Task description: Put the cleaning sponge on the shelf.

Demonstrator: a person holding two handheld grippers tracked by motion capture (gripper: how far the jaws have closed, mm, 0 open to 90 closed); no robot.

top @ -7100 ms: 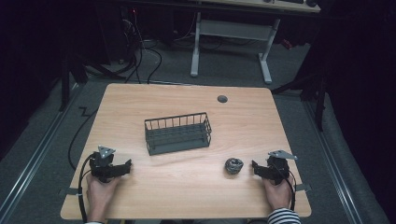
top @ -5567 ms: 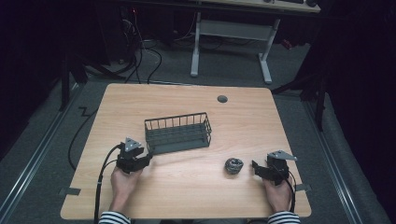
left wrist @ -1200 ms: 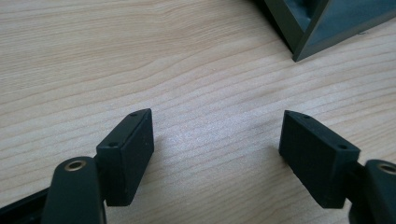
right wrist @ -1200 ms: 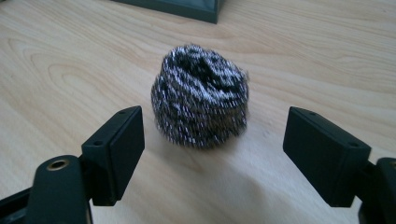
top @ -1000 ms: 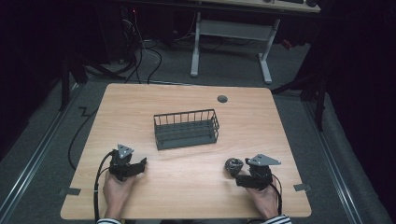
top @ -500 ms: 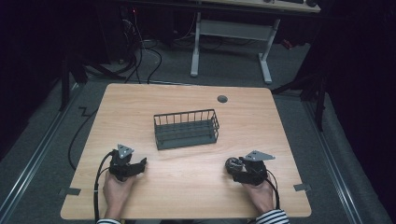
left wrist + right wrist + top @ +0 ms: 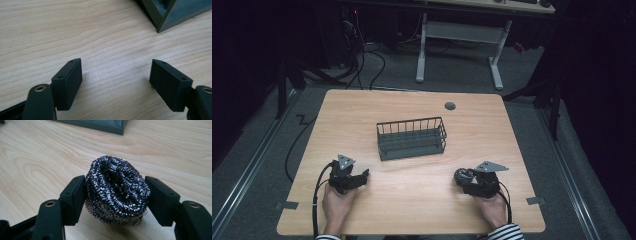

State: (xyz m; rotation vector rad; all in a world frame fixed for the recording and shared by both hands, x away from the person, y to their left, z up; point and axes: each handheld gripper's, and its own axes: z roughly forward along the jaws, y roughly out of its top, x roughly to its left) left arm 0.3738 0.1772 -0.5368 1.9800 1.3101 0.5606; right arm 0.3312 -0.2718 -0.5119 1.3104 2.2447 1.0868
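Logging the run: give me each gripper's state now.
Left gripper: open, empty.
Right gripper: jaws just closed, shut on the steel wool scourer.

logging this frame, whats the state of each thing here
scourer: on the table, pinched between the right tongs
right tongs: just been closing, now shut on the scourer
left tongs: open, nothing between them
basket: upright, mid table, looks empty

Right gripper point(image 7: 116, 202): jaws just closed in, both pads pressing a steel wool scourer point(image 7: 117, 191) | scourer: round, shiny, resting on the pale wooden table point(image 7: 35, 157) | behind: dark basket's base point(image 7: 100, 125) along the top edge
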